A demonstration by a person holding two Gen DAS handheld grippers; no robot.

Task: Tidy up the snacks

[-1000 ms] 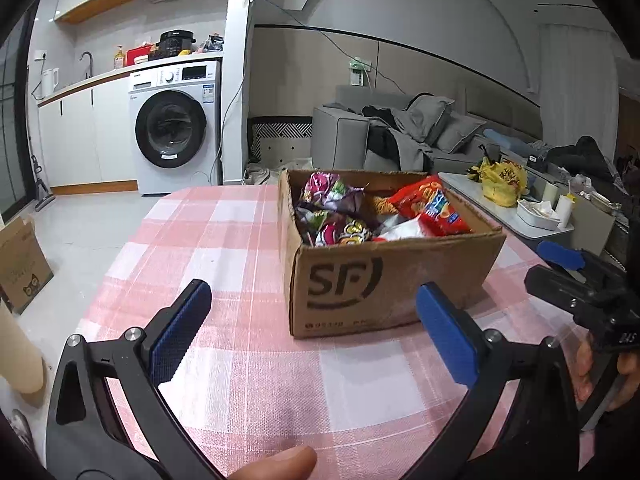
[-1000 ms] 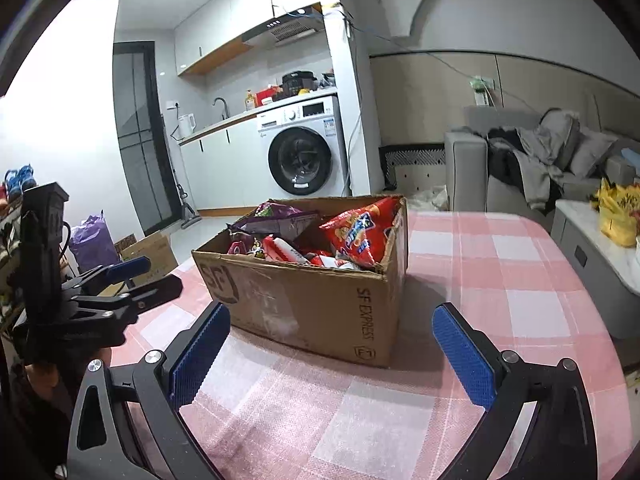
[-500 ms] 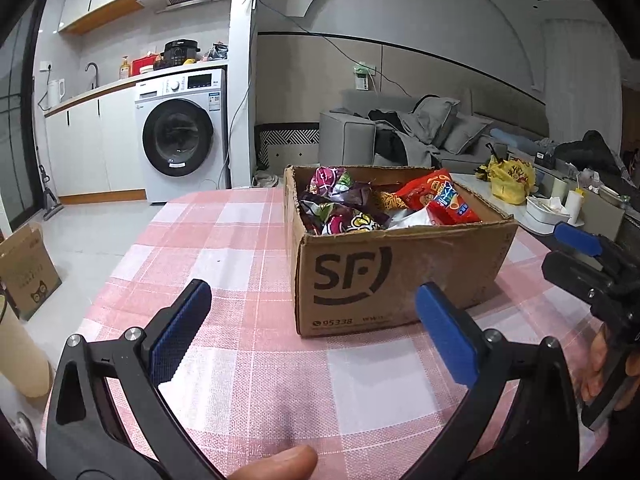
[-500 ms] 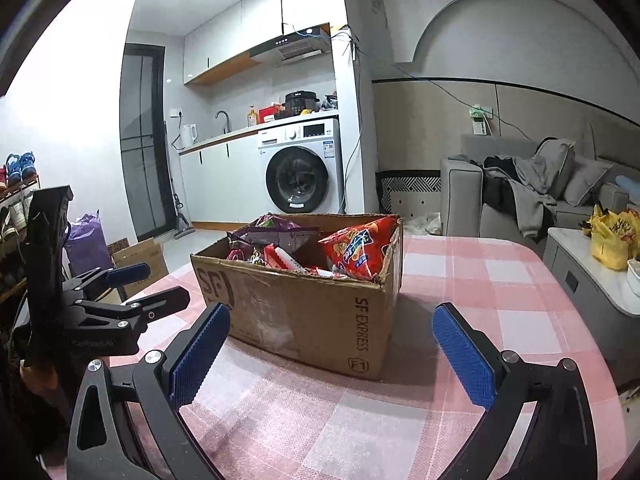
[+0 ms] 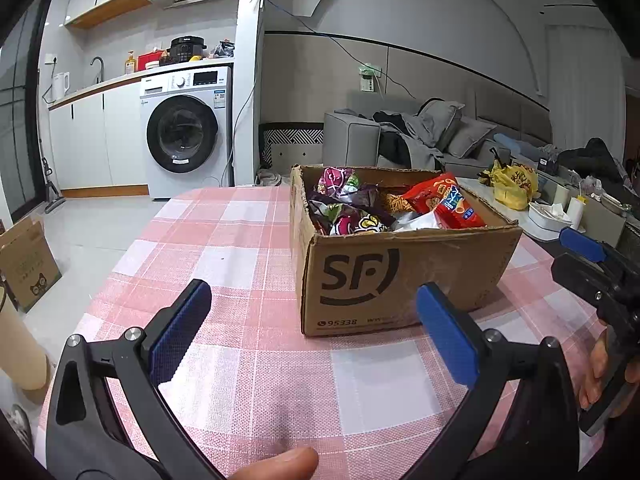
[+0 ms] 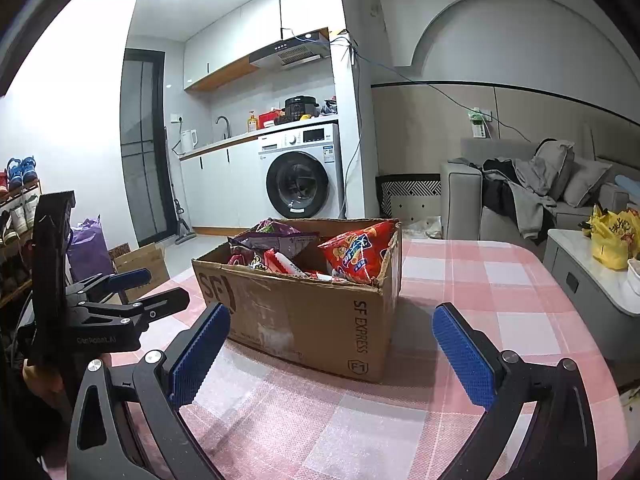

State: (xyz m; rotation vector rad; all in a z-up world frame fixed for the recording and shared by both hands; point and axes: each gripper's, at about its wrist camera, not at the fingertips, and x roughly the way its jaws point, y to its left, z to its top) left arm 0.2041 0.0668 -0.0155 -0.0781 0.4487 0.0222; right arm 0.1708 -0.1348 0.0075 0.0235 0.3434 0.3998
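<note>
A brown SF cardboard box (image 5: 404, 276) stands on the pink checked tablecloth (image 5: 224, 256). It holds several snack bags, among them a red bag (image 5: 448, 204) and purple bags (image 5: 340, 200). My left gripper (image 5: 316, 324) is open and empty, low over the cloth, in front of the box's left front corner. My right gripper (image 6: 332, 344) is open and empty, facing the box (image 6: 316, 312) from its right front corner; the red bag (image 6: 356, 252) shows there too. Each gripper appears in the other's view: the right one (image 5: 592, 264) and the left one (image 6: 132, 296).
A low side table (image 5: 560, 216) with a yellow bag (image 5: 512, 184) and white containers stands right of the table. A grey sofa (image 6: 520, 192) is behind. A washing machine (image 5: 184, 136) and cardboard boxes (image 5: 24, 268) on the floor are at the left.
Both grippers have dropped lower and tilted up, so the box now looks closer and seen more from the side. Both stay open and empty.
</note>
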